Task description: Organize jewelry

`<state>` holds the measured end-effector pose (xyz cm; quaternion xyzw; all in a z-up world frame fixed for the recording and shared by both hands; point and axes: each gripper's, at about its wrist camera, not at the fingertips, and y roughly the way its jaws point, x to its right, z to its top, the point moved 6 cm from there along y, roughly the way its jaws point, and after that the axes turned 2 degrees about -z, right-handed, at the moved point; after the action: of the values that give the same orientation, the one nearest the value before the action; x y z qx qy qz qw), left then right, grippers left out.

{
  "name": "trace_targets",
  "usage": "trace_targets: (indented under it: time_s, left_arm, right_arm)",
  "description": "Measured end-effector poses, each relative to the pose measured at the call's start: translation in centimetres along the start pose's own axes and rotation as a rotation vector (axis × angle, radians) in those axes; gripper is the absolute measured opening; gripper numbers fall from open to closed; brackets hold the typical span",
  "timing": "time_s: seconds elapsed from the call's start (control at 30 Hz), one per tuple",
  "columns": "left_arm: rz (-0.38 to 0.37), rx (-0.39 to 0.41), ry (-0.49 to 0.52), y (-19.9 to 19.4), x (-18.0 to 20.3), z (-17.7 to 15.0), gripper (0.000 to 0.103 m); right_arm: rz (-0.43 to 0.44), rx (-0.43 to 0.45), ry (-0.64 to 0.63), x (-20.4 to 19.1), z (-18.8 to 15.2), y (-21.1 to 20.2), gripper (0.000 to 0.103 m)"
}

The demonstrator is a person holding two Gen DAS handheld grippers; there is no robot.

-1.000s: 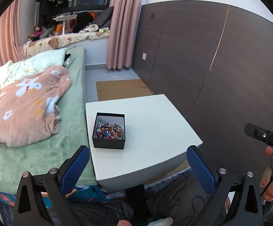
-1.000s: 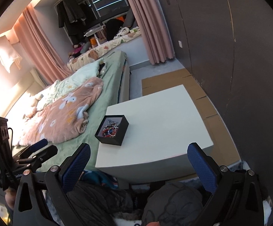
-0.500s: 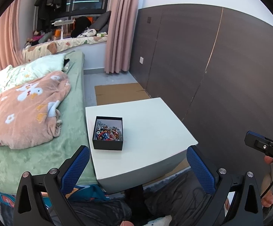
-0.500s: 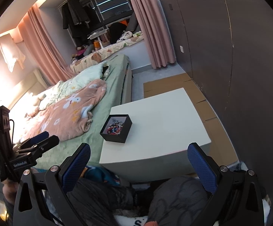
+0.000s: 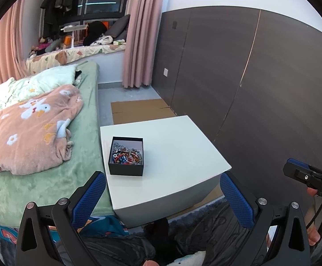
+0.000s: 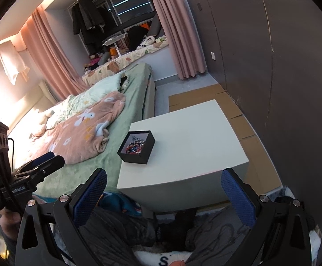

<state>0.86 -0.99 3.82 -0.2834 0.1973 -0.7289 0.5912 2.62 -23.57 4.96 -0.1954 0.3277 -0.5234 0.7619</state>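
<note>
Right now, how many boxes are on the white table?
1: an open black box of jewelry near the table's bed-side edge. Nothing else sits on the tabletop.

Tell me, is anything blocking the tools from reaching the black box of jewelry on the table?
Nothing visible does. The black box sits open-topped on the white table, with bare tabletop between it and the near edge. The left tool and right tool are both open and short of the table.
</note>
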Motion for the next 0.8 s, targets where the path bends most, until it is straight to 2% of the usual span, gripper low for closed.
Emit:
trace_targets:
  time_s: [0.8]
  left_arm:
    - [0.019,-0.004,0.024,-0.4,0.9,-0.6,0.103]
  right_arm:
    - [0.004,0.019,0.028,1.4,-1.3,-0.8,0.103]
